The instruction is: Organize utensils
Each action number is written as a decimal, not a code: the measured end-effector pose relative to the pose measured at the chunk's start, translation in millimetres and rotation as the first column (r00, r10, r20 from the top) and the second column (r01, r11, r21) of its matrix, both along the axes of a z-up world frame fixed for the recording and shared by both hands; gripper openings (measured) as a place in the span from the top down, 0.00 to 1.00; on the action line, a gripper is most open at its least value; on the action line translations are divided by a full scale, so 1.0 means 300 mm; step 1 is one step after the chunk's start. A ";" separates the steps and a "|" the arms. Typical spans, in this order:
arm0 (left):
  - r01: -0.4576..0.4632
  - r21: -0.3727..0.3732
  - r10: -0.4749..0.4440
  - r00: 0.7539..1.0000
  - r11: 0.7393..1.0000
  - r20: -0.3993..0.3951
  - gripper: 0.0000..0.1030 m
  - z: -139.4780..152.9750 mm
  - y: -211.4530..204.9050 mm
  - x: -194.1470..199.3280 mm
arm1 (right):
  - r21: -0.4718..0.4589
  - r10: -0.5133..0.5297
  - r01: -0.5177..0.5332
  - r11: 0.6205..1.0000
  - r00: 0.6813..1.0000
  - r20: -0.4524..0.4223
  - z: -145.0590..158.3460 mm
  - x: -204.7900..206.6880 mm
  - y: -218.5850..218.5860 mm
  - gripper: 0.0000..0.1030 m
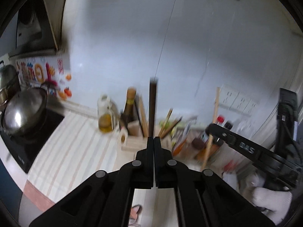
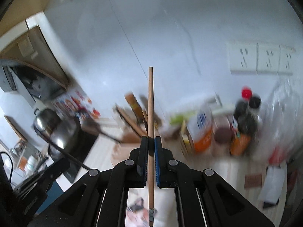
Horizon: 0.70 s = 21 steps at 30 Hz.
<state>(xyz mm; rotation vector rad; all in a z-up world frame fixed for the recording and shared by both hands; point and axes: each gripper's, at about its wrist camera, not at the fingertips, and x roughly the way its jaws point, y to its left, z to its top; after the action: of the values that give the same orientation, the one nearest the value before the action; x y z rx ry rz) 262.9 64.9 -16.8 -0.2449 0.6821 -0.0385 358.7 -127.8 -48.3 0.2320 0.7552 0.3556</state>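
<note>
Currently both grippers are loaded. Left gripper (image 1: 153,139): jaws together on a dark chopstick (image 1: 152,106), which stands up out of the tips, long axis running straight ahead along the fingers. Right gripper (image 2: 151,141): jaws clamped on a light wooden chopstick (image 2: 150,102), held about a third of the way along, with a long run above the pads and a shorter tail hanging back toward the handle.

Key relation: the wooden holder (image 1: 136,130), with several sticks already leaning in it, sits on the counter (image 1: 75,141) directly ahead of and below the left jaws. In the right wrist view it lies ahead and slightly left of the jaws. Judgement: left hand is nearer and better lined up; its stick would need tipping downward to enter the holder.

Room: striped counter left of the holder is open up to the hob with the wok (image 1: 24,111). Right of it, bottles and cartons (image 2: 203,128) crowd close; the oil bottle (image 1: 106,117) stands just beside the holder on the left. Both frames are motion-blurred, so the holder's mouth is not clearly resolved.
</note>
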 end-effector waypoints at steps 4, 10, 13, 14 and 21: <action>-0.004 -0.005 0.004 0.999 1.000 0.054 1.00 0.092 0.023 0.057 | 0.024 -0.007 0.006 1.000 0.997 0.075 0.112 0.082 0.041 0.94; -0.030 0.007 0.030 0.999 1.000 0.016 0.98 0.066 0.076 0.114 | 0.045 -0.002 -0.001 0.999 0.997 0.077 0.142 0.185 0.095 0.94; -0.088 0.003 0.088 0.990 0.996 -0.111 0.92 -0.071 0.147 0.068 | 0.034 0.012 -0.014 0.999 0.999 0.044 0.090 0.164 0.076 0.94; -0.113 0.005 0.112 0.979 0.994 -0.169 0.80 -0.138 0.164 0.034 | 0.022 0.015 -0.016 1.000 0.999 0.028 0.052 0.141 0.061 0.94; -0.274 -0.153 0.135 0.798 0.950 -0.588 0.47 -0.761 0.192 -0.121 | -0.088 -0.020 -0.001 0.996 0.971 -0.237 -0.363 0.004 -0.097 0.94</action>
<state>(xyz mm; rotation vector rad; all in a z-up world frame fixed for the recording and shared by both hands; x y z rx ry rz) 226.7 122.6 -245.1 -0.5706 1.2549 0.1759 360.0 -156.8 -157.3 0.1976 1.0038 0.2879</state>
